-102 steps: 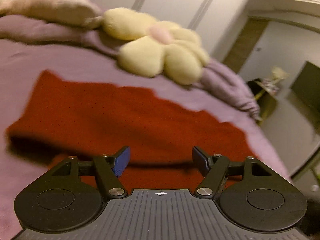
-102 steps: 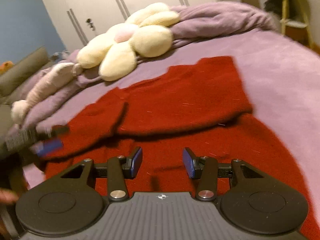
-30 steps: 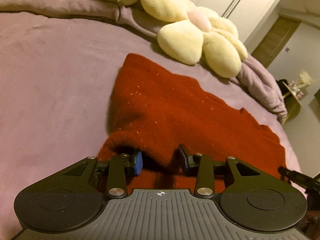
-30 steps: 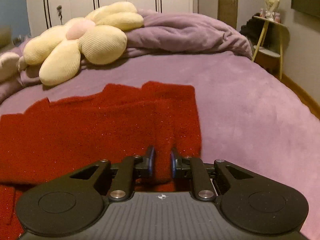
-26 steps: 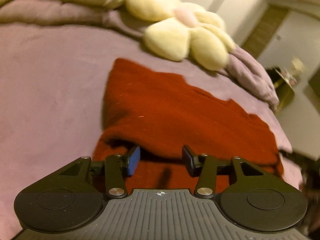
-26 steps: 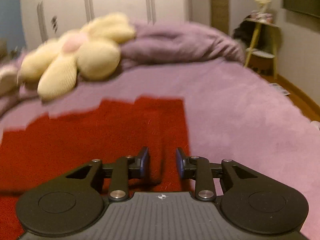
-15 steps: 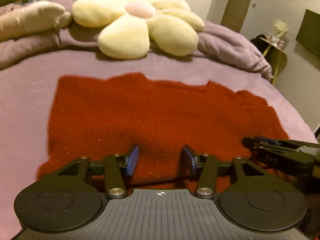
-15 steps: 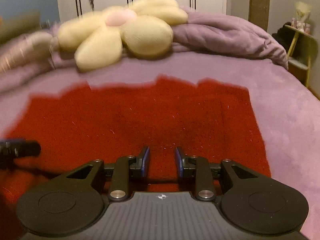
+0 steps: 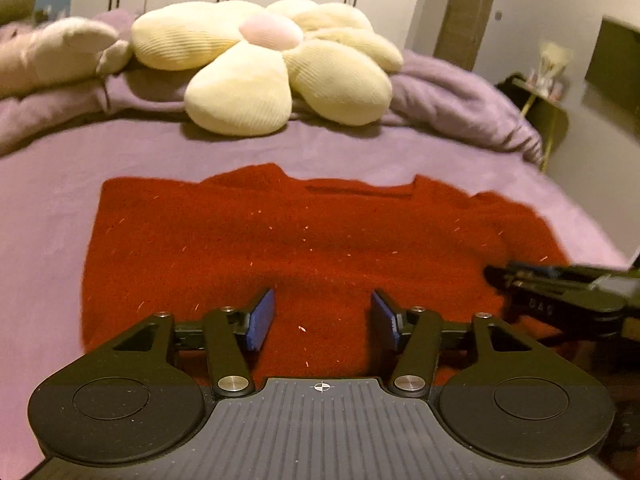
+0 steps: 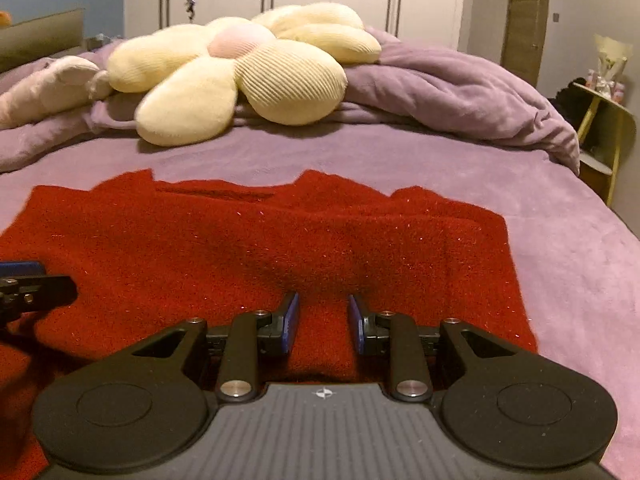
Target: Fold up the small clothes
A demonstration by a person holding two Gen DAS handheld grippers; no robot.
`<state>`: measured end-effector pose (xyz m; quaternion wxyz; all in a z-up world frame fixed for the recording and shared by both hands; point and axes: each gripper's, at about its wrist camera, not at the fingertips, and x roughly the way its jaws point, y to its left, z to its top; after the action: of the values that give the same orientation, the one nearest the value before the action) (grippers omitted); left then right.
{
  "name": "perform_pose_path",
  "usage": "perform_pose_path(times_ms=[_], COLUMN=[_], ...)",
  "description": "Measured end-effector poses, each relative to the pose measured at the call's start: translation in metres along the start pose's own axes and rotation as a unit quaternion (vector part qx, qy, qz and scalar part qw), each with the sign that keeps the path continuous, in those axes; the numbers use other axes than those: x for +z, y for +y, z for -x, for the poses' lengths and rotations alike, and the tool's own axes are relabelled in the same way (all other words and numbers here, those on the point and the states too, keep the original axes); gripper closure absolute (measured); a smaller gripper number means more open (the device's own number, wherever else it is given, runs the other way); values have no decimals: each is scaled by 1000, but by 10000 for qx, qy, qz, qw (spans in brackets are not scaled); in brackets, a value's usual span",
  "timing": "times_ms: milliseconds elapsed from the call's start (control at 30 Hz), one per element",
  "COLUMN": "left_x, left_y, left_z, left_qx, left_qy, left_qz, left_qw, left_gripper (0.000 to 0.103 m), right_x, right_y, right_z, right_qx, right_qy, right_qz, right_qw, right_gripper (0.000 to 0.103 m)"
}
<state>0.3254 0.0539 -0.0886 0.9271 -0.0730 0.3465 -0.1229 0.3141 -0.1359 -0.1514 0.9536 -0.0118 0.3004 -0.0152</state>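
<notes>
Release stage of a fold: you are letting go of the fuzzy red knitted garment (image 9: 304, 248), which is lying flat on the purple-covered bed (image 9: 48, 208), doubled into a wide band with its neckline edge towards the cream flower-shaped cushion (image 9: 264, 68).

Left gripper (image 9: 322, 318): you are holding it just above the near edge of the garment, its blue pads standing well apart with only flat knit showing between them. A second ago these pads were closed on a lifted hem; they have just been opening, and nothing is pinched now.

Right gripper (image 10: 322, 322): you are hovering it over the near right part of the garment, jaws parted by a narrower gap, no cloth pinched between the pads. They too have just been opening after pinching the cloth.

Meaning for the task: the fold you were carrying over is judged laid down and both hands are free. The piece is still broad from side to side, so a further fold across its width is probably wanted. Loose fuzzy knit may creep back if you snag it while withdrawing.
</notes>
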Motion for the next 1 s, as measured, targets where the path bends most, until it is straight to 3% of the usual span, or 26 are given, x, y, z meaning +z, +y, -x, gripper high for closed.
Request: perform_pose_path(times_ms=[67,233,300,400,600,733,867,1000], left_x=[1,25,29,22,24,24,18,5], left_y=[8,31,38,48,65,60,56,55], left_z=[19,24,4,-30,-49,-53,-29,-8], left_qx=[-56,397,605,1208,1143,1270,1211,1093], left_qy=[-159,-442,-274,185,188,210,225,157], left_qz=[115,287,249,-166,-148,-185,-35,162], left_qw=[9998,9978,9975,9924,9932,9915,9924,9938], left_gripper=[32,31,30,29,17,14,15,15], right_x=[-4,6,17,21,35,36,33,4], right_y=[-6,-18,-17,-17,-44,-34,-24,-16], right_z=[19,36,23,-12,-44,-55,-24,19], right_qx=[107,-132,-219,-870,-795,-984,-857,-591], right_qy=[31,-164,-101,13,62,83,-58,-310], right_qz=[-116,-499,-449,-17,-274,48,239,110], right_qw=[9999,9985,9987,9962,9964,9951,9960,9977], right_gripper=[72,71,73,77,76,75,73,71])
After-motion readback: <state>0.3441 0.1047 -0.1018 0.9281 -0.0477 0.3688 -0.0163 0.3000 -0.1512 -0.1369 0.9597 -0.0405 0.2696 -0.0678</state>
